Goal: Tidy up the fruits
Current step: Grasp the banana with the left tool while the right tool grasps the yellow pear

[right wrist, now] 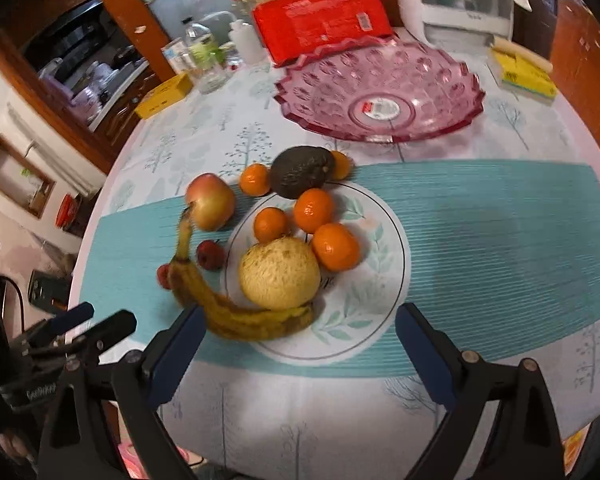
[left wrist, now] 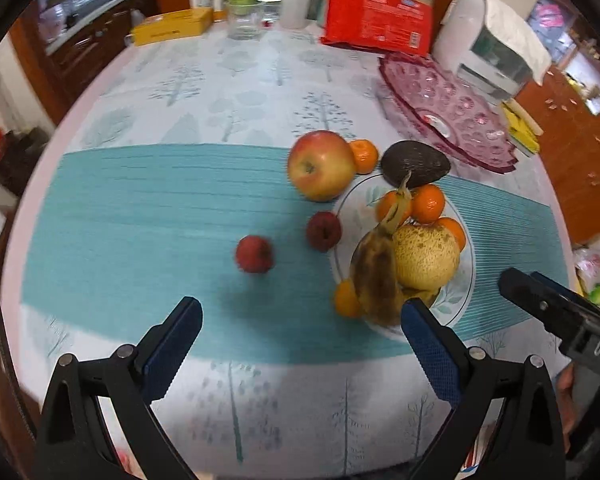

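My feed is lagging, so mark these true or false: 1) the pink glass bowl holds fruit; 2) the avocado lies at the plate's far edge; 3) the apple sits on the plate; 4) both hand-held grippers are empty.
1) False: the pink glass bowl holds no fruit.
2) True: the avocado lies at the far edge of the plate.
3) False: the apple sits on the tablecloth beside it.
4) True: the left hand-held gripper and right hand-held gripper hold nothing.
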The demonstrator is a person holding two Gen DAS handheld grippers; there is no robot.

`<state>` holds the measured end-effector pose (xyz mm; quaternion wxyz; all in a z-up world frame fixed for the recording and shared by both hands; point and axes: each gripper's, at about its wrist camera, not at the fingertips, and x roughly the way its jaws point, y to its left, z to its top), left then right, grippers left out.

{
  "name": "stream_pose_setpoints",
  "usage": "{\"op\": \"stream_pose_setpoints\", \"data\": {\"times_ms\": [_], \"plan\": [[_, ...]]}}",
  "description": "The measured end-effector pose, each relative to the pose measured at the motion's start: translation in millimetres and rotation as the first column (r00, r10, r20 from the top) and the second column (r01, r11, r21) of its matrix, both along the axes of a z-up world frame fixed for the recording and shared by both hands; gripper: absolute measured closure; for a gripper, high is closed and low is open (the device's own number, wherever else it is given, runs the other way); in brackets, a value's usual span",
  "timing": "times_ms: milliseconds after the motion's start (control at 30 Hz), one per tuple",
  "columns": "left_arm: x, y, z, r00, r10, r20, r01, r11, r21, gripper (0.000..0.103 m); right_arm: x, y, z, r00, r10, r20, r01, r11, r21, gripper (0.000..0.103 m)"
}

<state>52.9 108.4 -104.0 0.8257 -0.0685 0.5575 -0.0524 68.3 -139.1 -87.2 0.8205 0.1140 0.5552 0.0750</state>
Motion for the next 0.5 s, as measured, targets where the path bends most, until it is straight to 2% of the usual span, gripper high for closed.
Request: {"op": "stream_pose_setpoints", "data": {"times_ms": [100,300,500], "plan": [[15,-8,-19,0.997,-0.077,-0.006,0.077,0.997,-0.031,0.005,10,1,-17,0.999,-0.041,-0.031,0.042,0.999,0.022,0.007],[26,-31,-44,0.974,-0.227,-0.024,0.226,0.974,-0.028,0.007,25,7,-41,0.990,-0.112,-0.085,0.118,0.991,0.069,0.007],[33,-44,-55,0.954,-0.298,-0.017,0.296,0.953,-0.069,0.011,40,19,-58,0.985,-0.124,-0.119,0.133,0.989,0.068,0.007]]}}
